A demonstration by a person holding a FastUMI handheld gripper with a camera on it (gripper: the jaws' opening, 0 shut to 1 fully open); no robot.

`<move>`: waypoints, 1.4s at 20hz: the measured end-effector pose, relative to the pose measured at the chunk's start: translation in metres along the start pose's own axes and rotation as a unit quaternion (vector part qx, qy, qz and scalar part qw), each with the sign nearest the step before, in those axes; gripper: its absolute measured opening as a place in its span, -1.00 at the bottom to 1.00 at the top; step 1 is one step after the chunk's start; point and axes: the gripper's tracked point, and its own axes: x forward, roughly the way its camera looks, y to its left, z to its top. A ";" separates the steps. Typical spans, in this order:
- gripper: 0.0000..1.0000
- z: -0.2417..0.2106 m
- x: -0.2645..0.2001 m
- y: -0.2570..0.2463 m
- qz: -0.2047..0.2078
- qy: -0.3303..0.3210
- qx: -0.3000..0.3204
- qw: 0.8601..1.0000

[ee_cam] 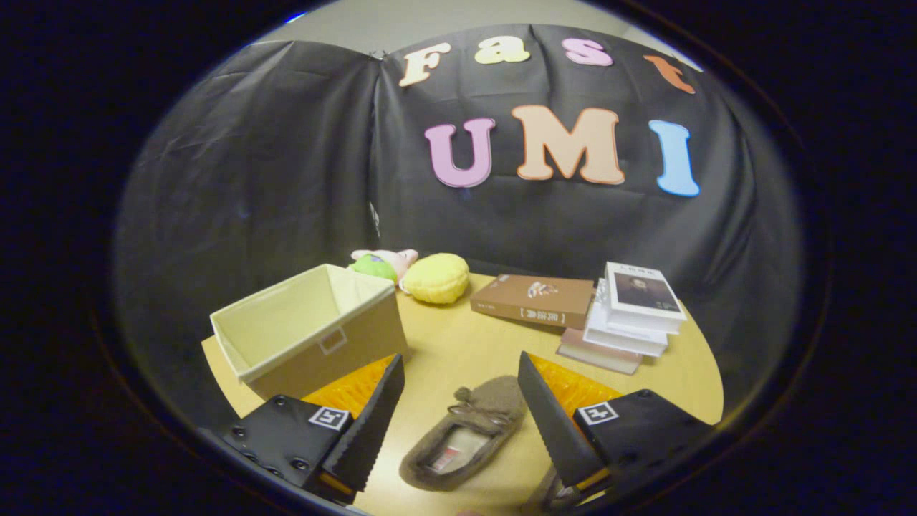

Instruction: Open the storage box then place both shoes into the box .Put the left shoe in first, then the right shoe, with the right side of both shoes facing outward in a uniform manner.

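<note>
An open beige fabric storage box (315, 330) stands on the wooden table (466, 344), beyond and to the left of my left finger, its inside bare. A brown fuzzy slipper (469, 433) lies on the table between my two fingers, toe pointing away. A bit of a second slipper (542, 494) peeks out under my right finger. My gripper (462, 365) hovers above the slipper, open, with nothing held.
A brown book (534, 299) lies beyond the slipper, with a stack of white and pink books (630, 315) to its right. A yellow plush (437, 278) and a green-pink plush (380, 264) sit behind the box by the black cloth wall.
</note>
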 end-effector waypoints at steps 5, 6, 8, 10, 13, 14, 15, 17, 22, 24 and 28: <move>0.99 -0.057 0.007 -0.027 -0.012 0.062 0.023 0.998; 0.99 -0.068 0.009 -0.030 -0.013 0.078 0.028 0.996; 0.92 -0.094 0.012 -0.032 -0.014 0.112 0.035 0.993; 0.78 -0.114 0.024 -0.033 -0.015 0.138 0.037 0.990; 0.57 -0.131 0.032 -0.032 -0.020 0.175 0.041 0.983; 0.50 -0.137 0.035 -0.030 -0.018 0.188 0.051 0.981; 0.42 -0.139 0.038 -0.027 -0.017 0.196 0.067 0.978; 0.28 -0.145 0.040 -0.028 -0.028 0.216 0.085 0.972; -0.44 -0.153 0.042 -0.035 -0.073 0.248 0.118 0.959; -0.86 -0.153 0.040 -0.029 -0.069 0.263 0.149 0.951; -0.93 -0.144 0.034 -0.020 -0.065 0.273 0.206 0.937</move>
